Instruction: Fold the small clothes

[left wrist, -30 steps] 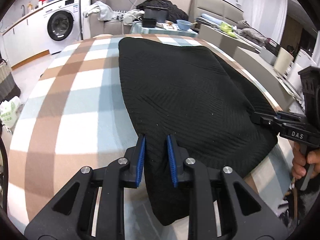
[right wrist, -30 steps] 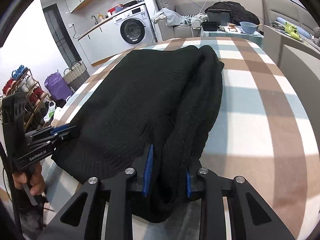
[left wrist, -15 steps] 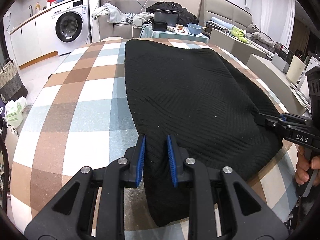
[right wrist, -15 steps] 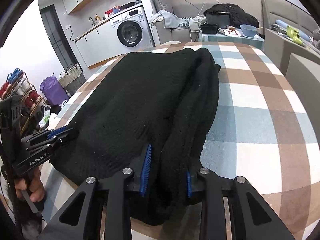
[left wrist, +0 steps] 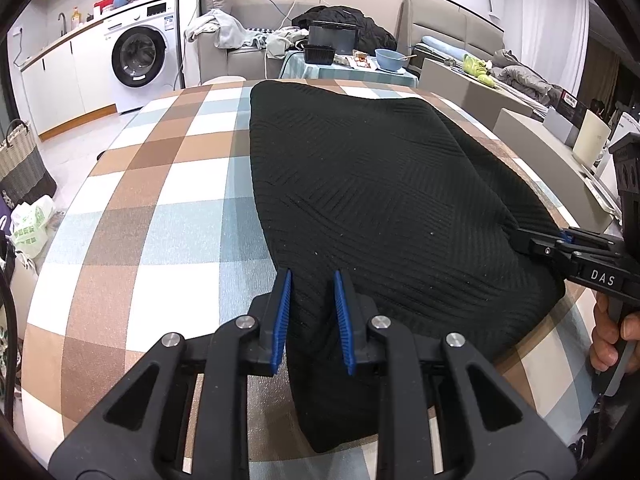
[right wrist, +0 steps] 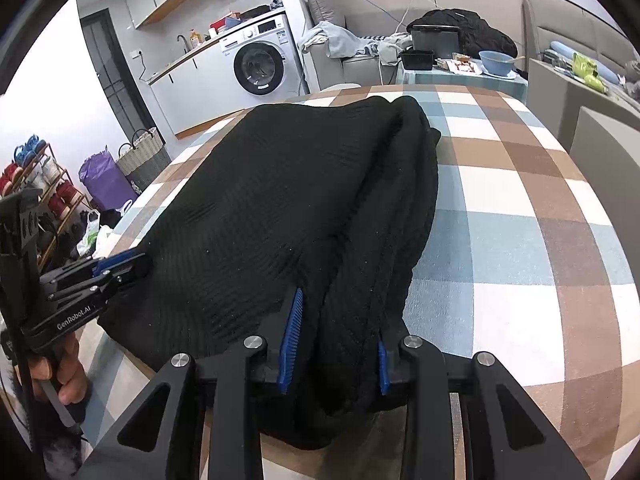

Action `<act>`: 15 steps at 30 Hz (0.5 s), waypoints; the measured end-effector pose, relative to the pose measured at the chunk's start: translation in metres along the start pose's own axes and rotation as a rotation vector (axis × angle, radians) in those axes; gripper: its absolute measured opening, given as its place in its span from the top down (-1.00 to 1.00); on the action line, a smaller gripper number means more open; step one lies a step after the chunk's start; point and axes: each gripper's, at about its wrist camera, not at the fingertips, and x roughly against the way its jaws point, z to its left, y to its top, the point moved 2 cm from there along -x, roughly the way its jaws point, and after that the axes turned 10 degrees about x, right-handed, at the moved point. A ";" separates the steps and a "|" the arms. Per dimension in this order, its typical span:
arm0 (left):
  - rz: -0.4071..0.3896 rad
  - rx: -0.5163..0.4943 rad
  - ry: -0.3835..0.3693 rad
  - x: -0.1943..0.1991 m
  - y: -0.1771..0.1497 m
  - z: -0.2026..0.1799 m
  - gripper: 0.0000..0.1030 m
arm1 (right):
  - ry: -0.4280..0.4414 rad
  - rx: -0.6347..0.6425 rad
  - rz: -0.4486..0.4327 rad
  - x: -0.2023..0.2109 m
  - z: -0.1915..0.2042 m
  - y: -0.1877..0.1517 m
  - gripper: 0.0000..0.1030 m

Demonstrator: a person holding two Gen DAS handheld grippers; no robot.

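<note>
Along the near edge of the worktop (left wrist: 132,216), a black knitted garment (left wrist: 380,184) lies spread over the checked cloth, reaching almost to the far edge, with its near hem drooping over the rim. The left gripper (left wrist: 312,312) stands narrow, its blue pads pinching the near left corner of the garment. The right gripper (right wrist: 334,340) sits on the bunched right side, where several layers are rolled together; its jaws have just been opening a little, with the thick roll of fabric between them, and I judge the hold there to be loosening. That is the risk: if the right side slips free while the left one pulls, the knit could skew and the fold come out crooked, or the heavy hem might slide off the near edge. The rolled layers could also be caught unevenly, so only the top one lifts. Beyond the far edge stand a washing machine (left wrist: 138,58), a sofa heaped with clothes (left wrist: 236,36) and a side table with a blue bowl (left wrist: 391,59), all well apart; nothing on the worktop blocks the fold.
</note>
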 end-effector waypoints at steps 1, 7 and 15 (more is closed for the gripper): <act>0.000 0.000 0.000 0.000 0.000 0.000 0.63 | 0.003 -0.002 0.001 0.000 -0.001 0.000 0.40; 0.001 -0.034 0.008 -0.004 0.003 -0.005 0.77 | 0.015 -0.016 0.005 -0.006 -0.001 0.003 0.41; 0.003 -0.023 0.008 -0.006 0.008 -0.007 0.77 | -0.009 0.001 0.004 -0.008 0.003 0.007 0.41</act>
